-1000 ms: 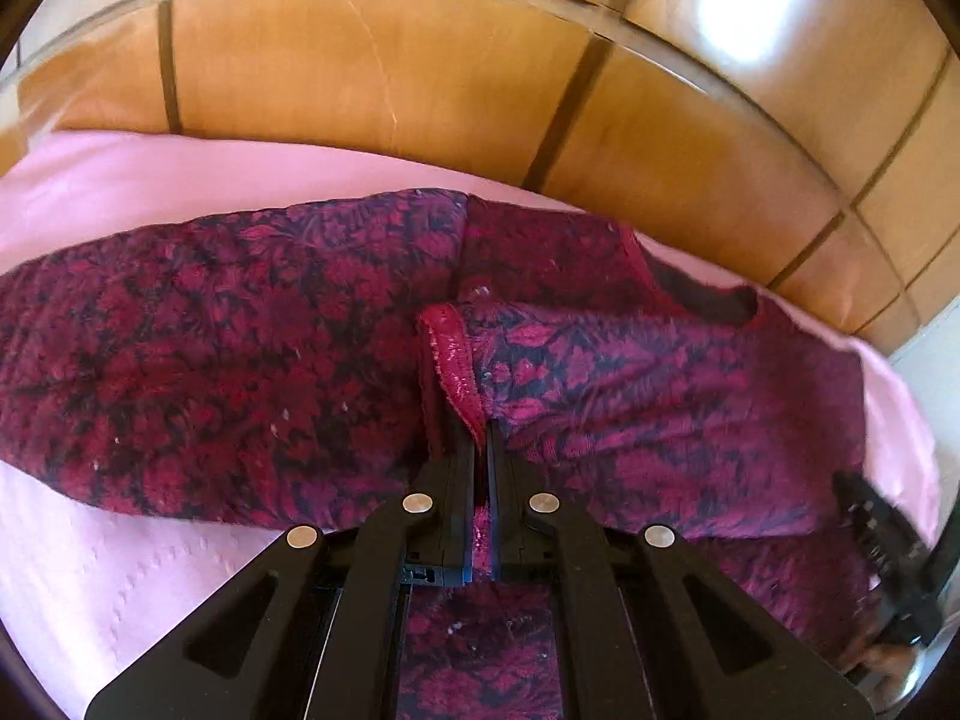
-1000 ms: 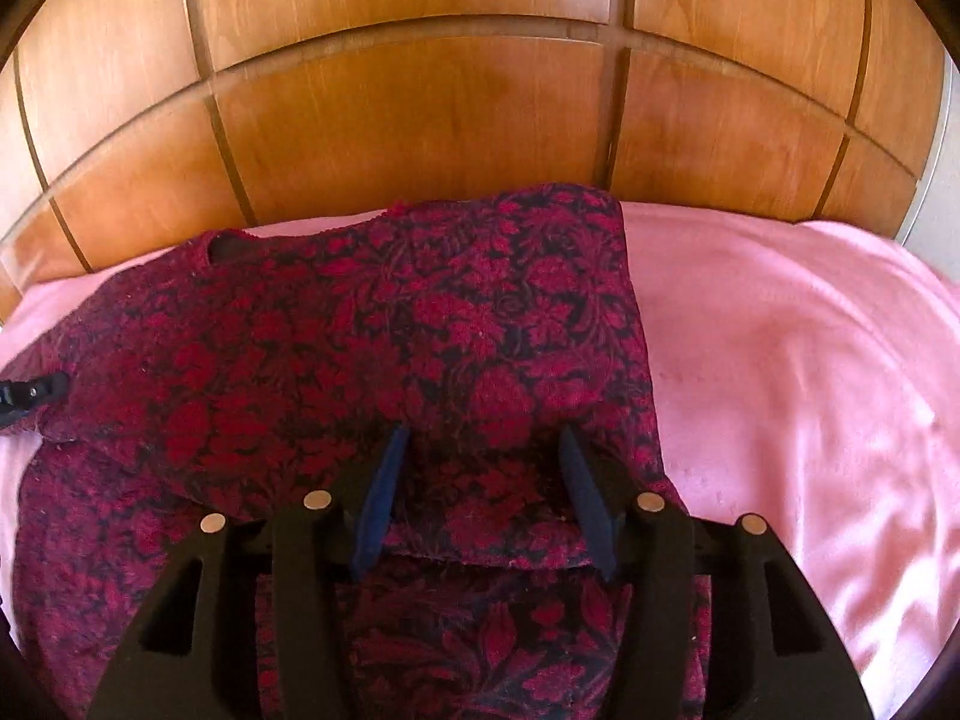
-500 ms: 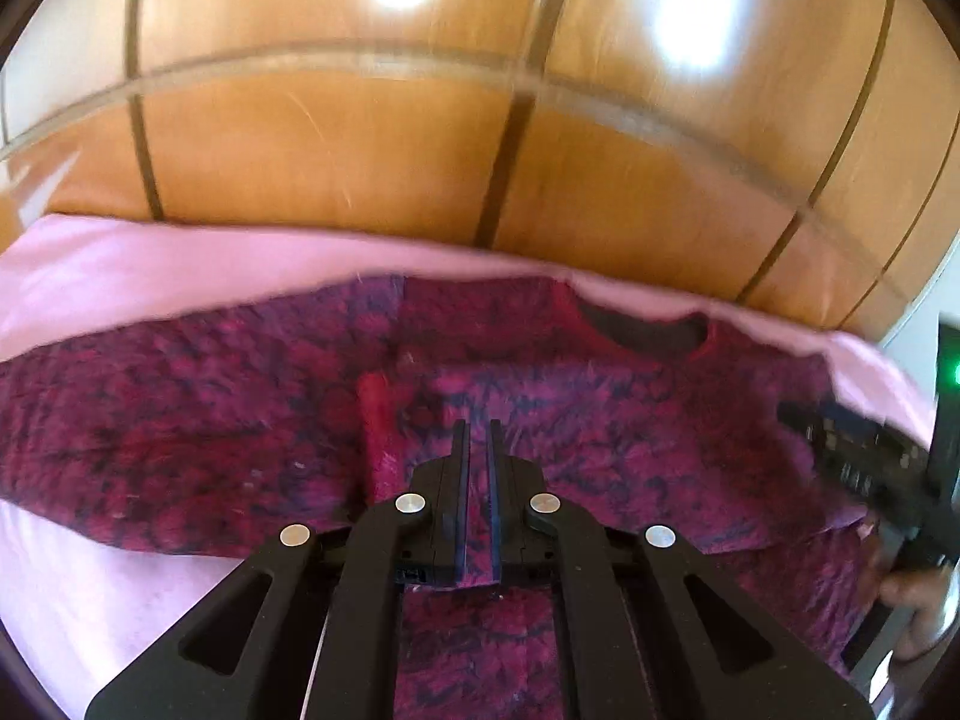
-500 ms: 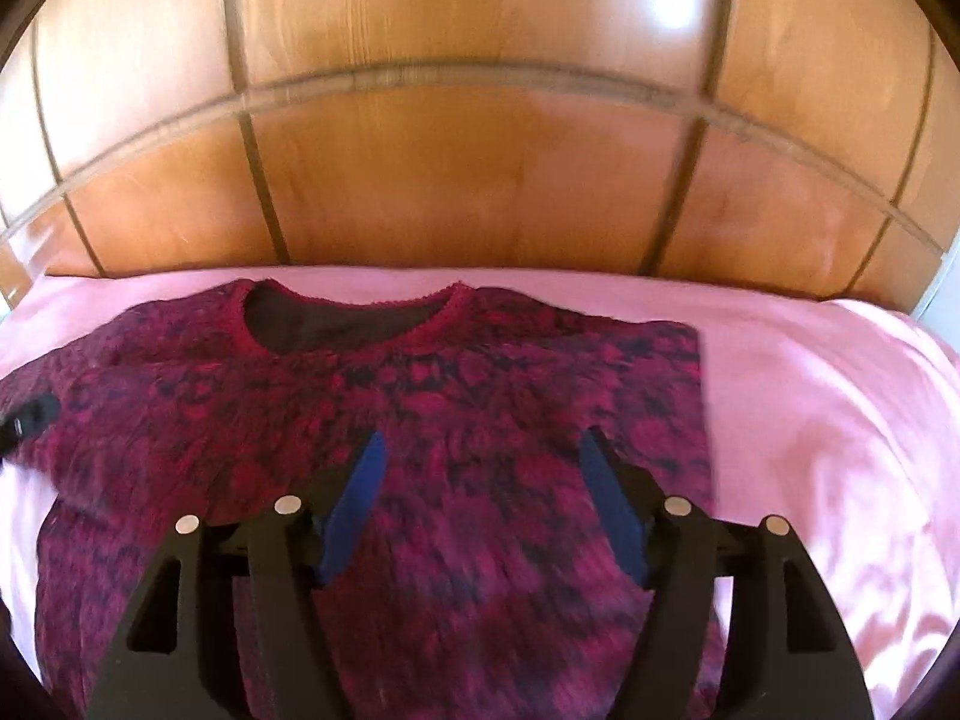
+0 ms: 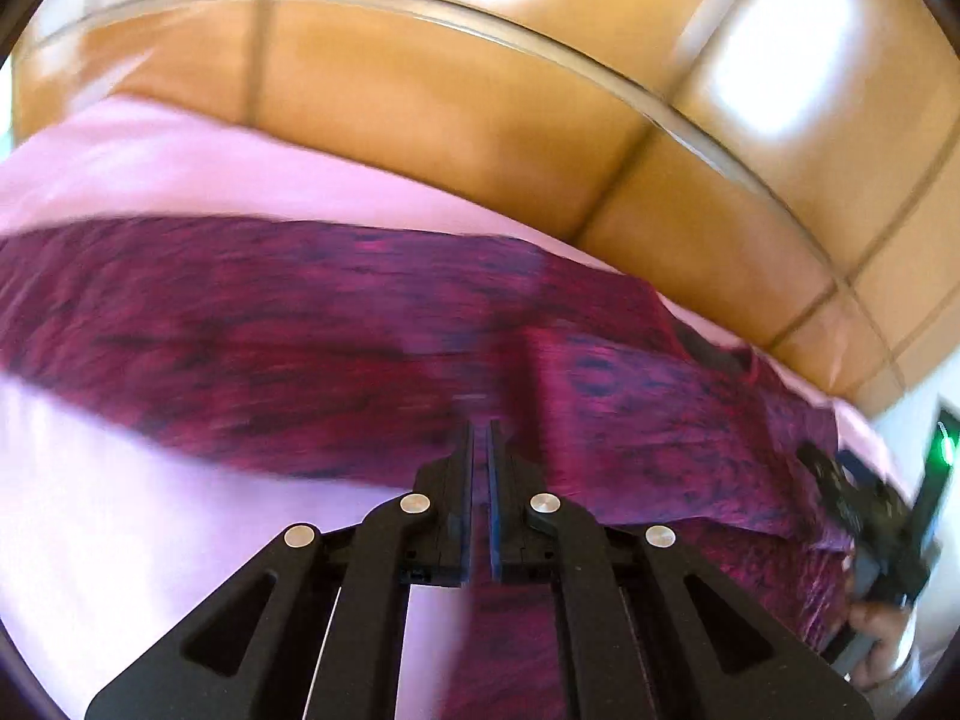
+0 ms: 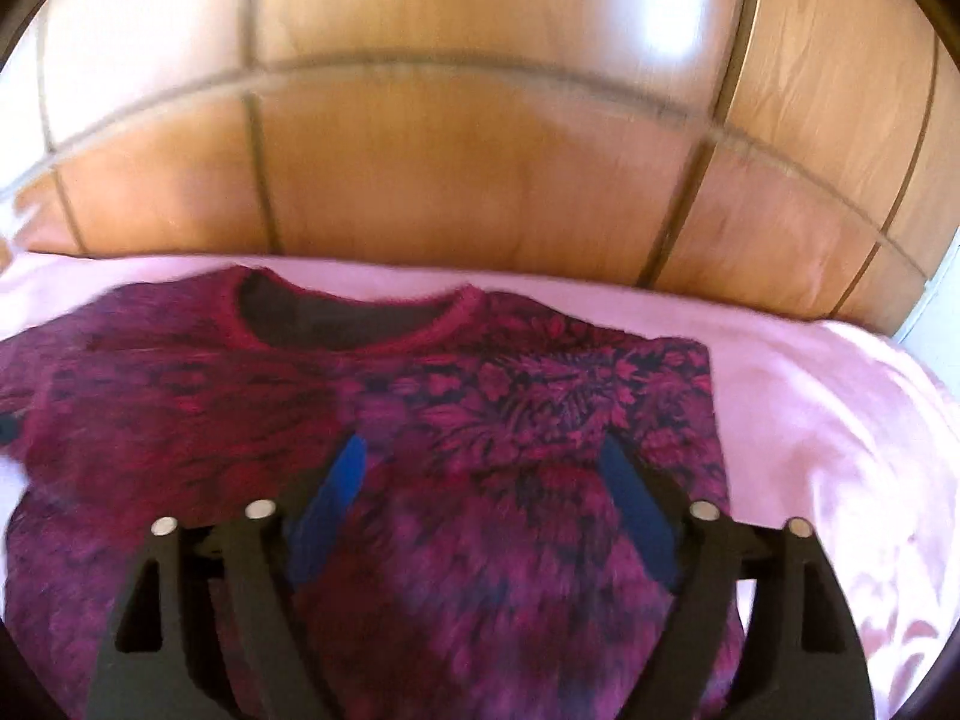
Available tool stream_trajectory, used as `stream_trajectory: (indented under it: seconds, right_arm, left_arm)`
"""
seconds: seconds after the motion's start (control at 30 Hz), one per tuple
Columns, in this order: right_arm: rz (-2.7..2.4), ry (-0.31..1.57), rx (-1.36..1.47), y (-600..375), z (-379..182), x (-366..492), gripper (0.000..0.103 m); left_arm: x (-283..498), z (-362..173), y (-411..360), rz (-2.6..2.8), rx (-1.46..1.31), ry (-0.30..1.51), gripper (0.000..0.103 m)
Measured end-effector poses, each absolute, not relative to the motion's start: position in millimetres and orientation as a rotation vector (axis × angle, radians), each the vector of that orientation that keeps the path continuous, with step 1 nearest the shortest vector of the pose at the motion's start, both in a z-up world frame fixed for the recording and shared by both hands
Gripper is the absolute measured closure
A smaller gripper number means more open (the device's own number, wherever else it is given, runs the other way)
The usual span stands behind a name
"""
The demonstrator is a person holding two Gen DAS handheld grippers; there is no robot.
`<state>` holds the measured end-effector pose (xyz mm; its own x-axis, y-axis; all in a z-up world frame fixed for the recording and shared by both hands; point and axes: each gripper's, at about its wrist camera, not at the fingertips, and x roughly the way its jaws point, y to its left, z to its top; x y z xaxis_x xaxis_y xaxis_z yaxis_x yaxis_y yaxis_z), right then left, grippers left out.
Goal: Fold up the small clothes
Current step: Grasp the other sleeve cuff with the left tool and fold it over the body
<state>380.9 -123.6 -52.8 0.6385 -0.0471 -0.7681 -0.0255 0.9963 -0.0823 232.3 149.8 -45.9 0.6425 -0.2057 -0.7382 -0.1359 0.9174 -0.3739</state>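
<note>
Fingers (image 5: 459, 480) of left gripper (image 5: 480, 438) nearly pressed together, thin slit btwn, nothing visibly pinched; hovering over red-patterned top (image 6: 480, 420), blurry. Top lying flat on pink sheet (image 6: 840, 420), neck at 12 o'clock toward wood headboard (image 6: 480, 180). Right gripper (image 6: 480, 450) at 6 o'clock over top, blue pads (image 6: 336, 486) spread wide, gripping nothing.

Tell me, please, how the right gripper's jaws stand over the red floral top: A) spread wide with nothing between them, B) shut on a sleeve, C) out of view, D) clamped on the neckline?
A: the right gripper has its blue fingers far apart above the red floral top, gripping nothing.
</note>
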Motion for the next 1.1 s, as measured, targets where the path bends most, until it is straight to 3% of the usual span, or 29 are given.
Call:
stream_trajectory:
  seconds: [0.1, 0.13, 0.17, 0.2, 0.23, 0.3, 0.47, 0.63, 0.77, 0.83, 0.87, 1.1]
  right_arm:
    - [0.069, 0.874, -0.089, -109.2, -47.0, 346.1, 0.017]
    - [0.093, 0.880, -0.088, -105.3, -47.7, 336.7, 0.017]
    - [0.116, 0.891, -0.091, -99.9, -49.5, 328.5, 0.017]
    - [0.136, 0.906, -0.098, -94.5, -52.5, 317.8, 0.016]
    - [0.148, 0.919, -0.107, -89.6, -55.8, 309.2, 0.016]
    - [0.165, 0.941, -0.127, -82.0, -63.9, 297.8, 0.016]
    - [0.142, 0.979, -0.113, -74.7, -86.7, 288.9, 0.002]
    - [0.156, 0.997, -0.040, -85.0, -89.2, 289.4, 0.002]
    - [0.140, 0.988, -0.061, -82.8, -88.2, 289.3, 0.002]
    - [0.137, 0.985, -0.062, -79.6, -88.9, 287.0, 0.002]
    - [0.135, 0.984, -0.065, -80.5, -88.7, 286.2, 0.002]
    - [0.135, 0.982, -0.060, -77.7, -91.3, 285.0, 0.002]
  left_arm:
    - [209.7, -47.0, 205.9, 0.021, -0.514, 0.827, 0.097]
    - [200.2, -47.5, 227.7, 0.054, -0.547, 0.810, 0.088]
    - [190.2, -48.6, 251.9, 0.105, -0.586, 0.794, 0.067]
    - [184.0, -49.4, 268.4, 0.146, -0.616, 0.778, 0.052]
    - [173.8, -50.9, 295.4, 0.218, -0.663, 0.750, 0.051]
    - [159.9, -53.4, 334.0, 0.291, -0.744, 0.721, 0.051]
    - [144.4, -62.9, 410.3, 0.408, -0.942, 0.667, 0.051]
    - [149.4, -85.9, 453.4, 0.394, -1.166, 0.616, 0.051]
    - [164.0, -89.6, 461.0, 0.408, -1.191, 0.593, 0.051]
    - [171.4, -88.5, 462.0, 0.427, -1.155, 0.617, 0.069]
    - [174.0, -89.3, 463.5, 0.432, -1.132, 0.641, 0.088]
    - [186.3, -20.6, 397.1, 0.246, -0.831, 0.600, 0.092]
